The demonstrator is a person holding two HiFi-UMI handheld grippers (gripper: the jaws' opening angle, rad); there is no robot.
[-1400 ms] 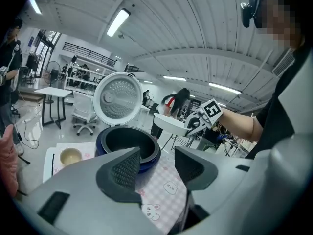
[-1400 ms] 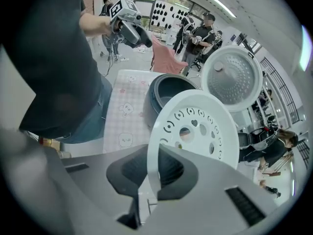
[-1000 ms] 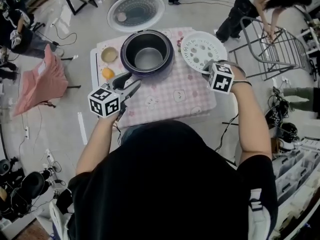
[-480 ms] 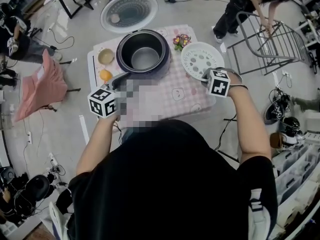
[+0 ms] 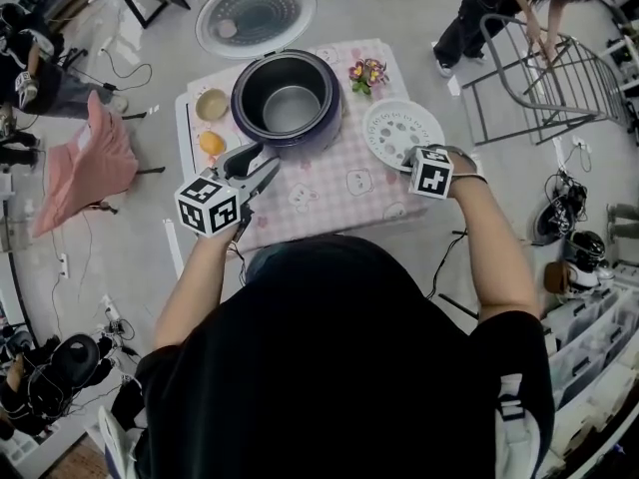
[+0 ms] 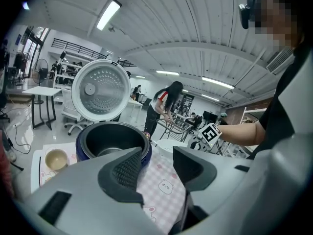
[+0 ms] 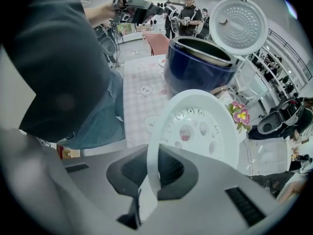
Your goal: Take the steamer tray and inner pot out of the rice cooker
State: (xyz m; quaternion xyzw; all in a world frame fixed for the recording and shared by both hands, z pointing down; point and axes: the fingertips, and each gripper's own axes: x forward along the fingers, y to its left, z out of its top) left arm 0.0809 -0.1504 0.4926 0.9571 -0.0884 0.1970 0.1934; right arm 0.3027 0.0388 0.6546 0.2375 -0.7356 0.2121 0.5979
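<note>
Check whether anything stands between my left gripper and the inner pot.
Nothing visible does. The left gripper, its fingers apart, just closing a little and empty, faces the inner pot across bare tablecloth; the lid is up.

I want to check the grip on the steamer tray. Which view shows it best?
The right gripper view: the right gripper grips the steamer tray by its rim, close up. The head view shows the tray whole from above; the left gripper view only a far sliver.

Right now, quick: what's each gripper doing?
Left gripper: open, nothing between its jaws, which have just closed slightly.
Right gripper: shut on the steamer tray's rim.
</note>
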